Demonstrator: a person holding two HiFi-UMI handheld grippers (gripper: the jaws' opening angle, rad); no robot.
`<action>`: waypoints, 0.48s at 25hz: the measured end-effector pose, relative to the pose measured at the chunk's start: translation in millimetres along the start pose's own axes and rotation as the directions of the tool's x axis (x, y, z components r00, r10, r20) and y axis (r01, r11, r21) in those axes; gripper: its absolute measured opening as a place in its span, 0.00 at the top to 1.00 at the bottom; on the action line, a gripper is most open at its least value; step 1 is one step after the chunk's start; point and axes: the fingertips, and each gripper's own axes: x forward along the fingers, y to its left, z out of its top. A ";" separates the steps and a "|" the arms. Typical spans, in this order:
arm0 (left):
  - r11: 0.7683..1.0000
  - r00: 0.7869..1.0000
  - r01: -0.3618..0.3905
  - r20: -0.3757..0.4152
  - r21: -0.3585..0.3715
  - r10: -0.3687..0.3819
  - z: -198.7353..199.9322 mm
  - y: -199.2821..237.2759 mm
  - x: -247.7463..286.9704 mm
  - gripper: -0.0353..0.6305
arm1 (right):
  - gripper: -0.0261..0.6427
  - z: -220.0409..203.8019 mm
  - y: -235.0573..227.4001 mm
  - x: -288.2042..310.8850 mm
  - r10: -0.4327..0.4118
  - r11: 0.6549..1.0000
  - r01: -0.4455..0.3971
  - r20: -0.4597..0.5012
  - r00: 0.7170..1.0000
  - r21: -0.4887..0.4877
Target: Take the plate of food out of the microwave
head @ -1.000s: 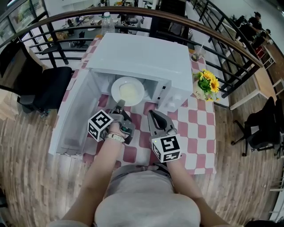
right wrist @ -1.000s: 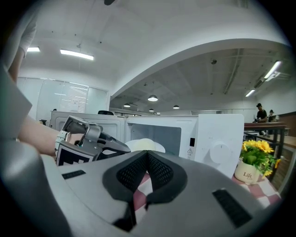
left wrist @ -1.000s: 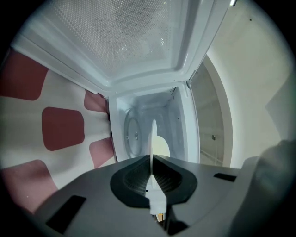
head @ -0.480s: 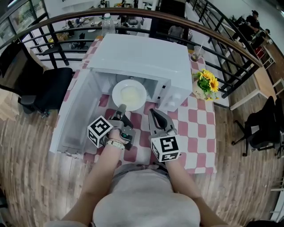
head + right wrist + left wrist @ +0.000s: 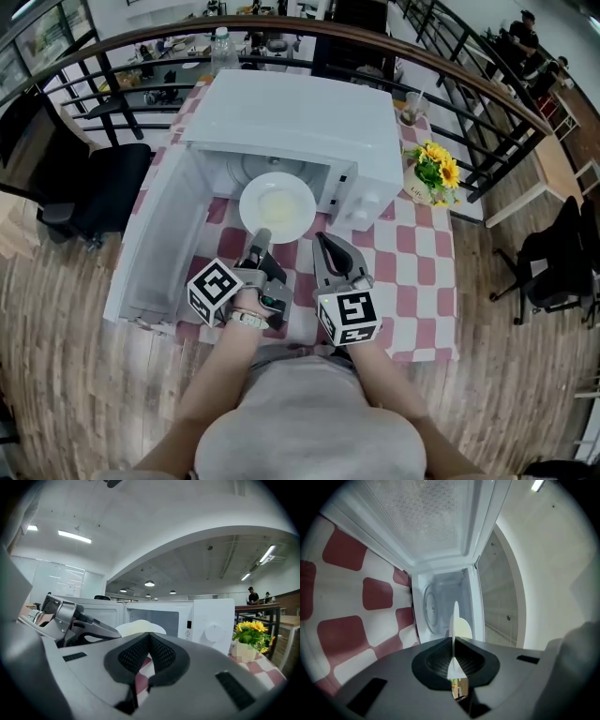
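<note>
White plate [image 5: 277,204]: left gripper [image 5: 260,236] fingers clamp its rim, mid-extraction.
Right gripper [image 5: 323,241]: fingers together, empty.
Desk [image 5: 412,272]: next we lower it here, level.

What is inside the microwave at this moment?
Only the round turntable shows inside the microwave. The plate, clamped by the left hand-held gripper, sits mostly outside the opening. From the head view the roof covers the back of the cavity.

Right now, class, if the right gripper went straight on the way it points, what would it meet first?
Probably the plate of food, held by the left gripper at the microwave's mouth; it sits dead ahead of the right gripper. Depth is hard to judge.
</note>
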 end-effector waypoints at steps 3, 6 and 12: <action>1.000 1.000 0.000 0.001 -0.003 0.000 -5.4 0.2 -3.2 0.92 | 0.93 0.4 1.4 -2.2 0.000 1.000 0.000 -0.001 1.000 0.003; 1.000 1.000 0.001 0.017 -0.003 -0.001 -6.5 -2.0 -6.5 0.92 | 0.93 -0.1 5.3 -2.5 0.009 1.000 -0.009 -0.008 1.000 0.002; 1.000 1.000 0.017 0.017 0.007 -0.018 -9.2 -7.5 -11.7 0.92 | 0.93 -1.6 8.2 -1.8 0.012 1.000 -0.012 -0.016 1.000 -0.001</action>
